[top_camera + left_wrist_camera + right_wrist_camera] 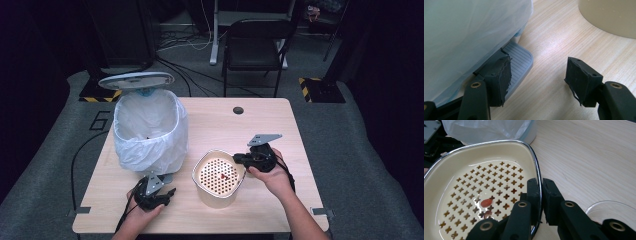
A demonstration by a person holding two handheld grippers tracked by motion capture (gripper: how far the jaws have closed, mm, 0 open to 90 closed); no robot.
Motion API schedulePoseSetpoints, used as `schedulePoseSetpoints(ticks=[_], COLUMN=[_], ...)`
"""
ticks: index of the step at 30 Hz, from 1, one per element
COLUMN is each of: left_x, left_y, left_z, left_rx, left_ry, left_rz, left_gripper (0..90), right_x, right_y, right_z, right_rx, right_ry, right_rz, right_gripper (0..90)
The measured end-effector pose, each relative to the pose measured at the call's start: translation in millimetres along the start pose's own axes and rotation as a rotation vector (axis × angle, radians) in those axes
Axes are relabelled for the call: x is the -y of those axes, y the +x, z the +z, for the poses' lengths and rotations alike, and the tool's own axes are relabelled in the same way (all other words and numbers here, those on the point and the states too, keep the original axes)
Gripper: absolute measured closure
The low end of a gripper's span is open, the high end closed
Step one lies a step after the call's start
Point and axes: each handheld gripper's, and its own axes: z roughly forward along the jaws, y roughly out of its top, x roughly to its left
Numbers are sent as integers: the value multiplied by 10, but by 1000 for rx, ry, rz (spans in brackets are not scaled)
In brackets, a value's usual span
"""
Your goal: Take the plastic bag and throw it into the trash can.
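Observation:
A cream tub point(218, 175) with a perforated insert stands at the table's front middle; a few red scraps point(486, 202) lie on the insert. My right gripper point(541, 182) is shut on the tub's metal-edged right rim point(534, 155), one jaw inside and one outside; in the high view the right gripper point(239, 159) comes in from the tub's right. A white-bagged pedal bin point(150, 130) stands at the left with its lid point(136, 80) raised. My left gripper point(539, 67) is open at the bin's front, its left jaw lying on the grey pedal point(520, 60). Nothing lies between its jaws.
The wooden table point(280, 200) has a cable hole point(238, 110) at the back middle. A round clear object point(614, 210) lies on the wood by my right gripper. A black chair point(255, 45) stands beyond the far edge. The tub's side point(609, 15) stands near the left gripper.

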Motion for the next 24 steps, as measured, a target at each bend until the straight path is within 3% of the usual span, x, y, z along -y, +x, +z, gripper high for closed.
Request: schedulePoseSetpoints(ticks=[3,4,5,10,14,24], left_x=[1,-15,-16,-16,-15,-15], left_y=[-5,44,46,45,45,48], left_z=[1,-10,-11,-11,-11,-12], left_rx=[-2,-5,-6,-6,-6,-3], left_ry=[-2,9,9,9,8,10], left_rz=[-6,74,78,75,74,74], left_gripper=[372,372,372,372,372,372], right_x=[10,9,4,-13,9,86], right_y=[15,15,23,48,-47,-194], right_z=[-13,-18,-40,-127,-216,-338], right_rx=[3,1,-2,16,26,81], right_ry=[-7,-15,-29,-54,-90,-120], right_rz=[8,6,5,7,44,88], right_gripper=[816,797,780,708,643,536])
